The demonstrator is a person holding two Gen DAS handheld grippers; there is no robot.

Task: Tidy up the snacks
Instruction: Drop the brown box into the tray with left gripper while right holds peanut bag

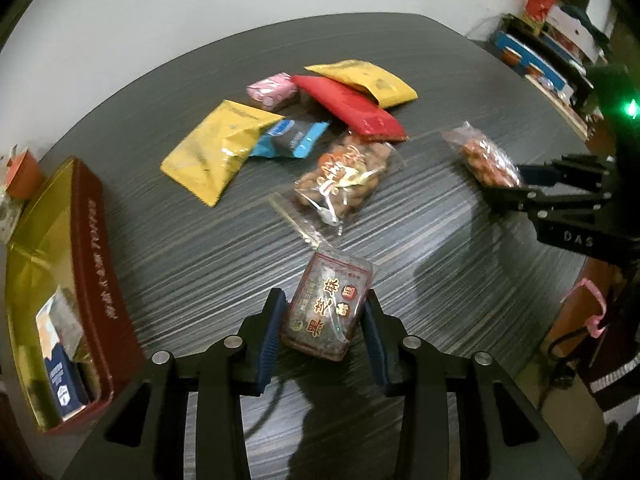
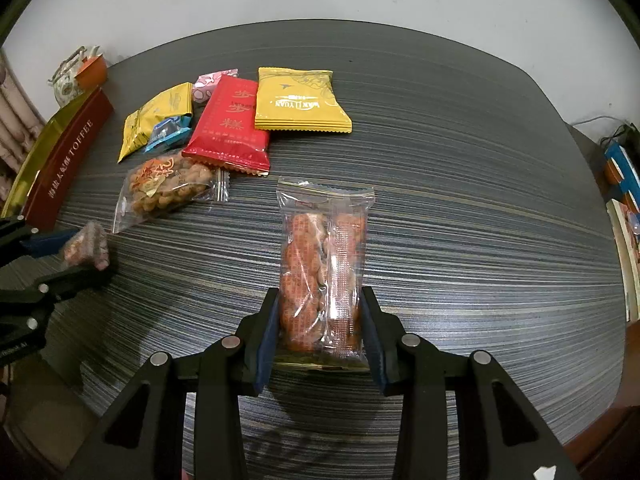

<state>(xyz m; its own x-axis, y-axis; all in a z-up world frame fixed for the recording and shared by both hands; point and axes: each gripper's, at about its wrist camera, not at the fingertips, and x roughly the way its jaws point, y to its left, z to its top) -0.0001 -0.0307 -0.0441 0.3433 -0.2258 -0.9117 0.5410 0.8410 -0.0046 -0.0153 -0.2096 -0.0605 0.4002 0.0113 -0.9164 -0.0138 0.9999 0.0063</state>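
Observation:
My left gripper (image 1: 325, 330) is shut on a clear-wrapped dark sesame candy bar (image 1: 328, 308) with red and gold print, held above the table. My right gripper (image 2: 320, 330) is shut on a clear packet of orange-red coated nuts (image 2: 322, 264); the packet also shows in the left wrist view (image 1: 486, 160). On the dark table (image 2: 460, 220) lie a bag of brown nuts (image 2: 168, 188), a red packet (image 2: 230, 128), two yellow packets (image 2: 300, 100) (image 2: 158, 120), a blue candy (image 2: 166, 134) and a pink candy (image 2: 208, 82). A red and gold box (image 1: 92, 264) stands at the left, open, with packets inside.
A teapot and orange cup (image 2: 76, 76) stand at the table's far left corner beyond the box. Shelves with boxes (image 1: 560, 40) stand past the table's right edge. A pink-handled bag (image 1: 588, 308) hangs below the right edge.

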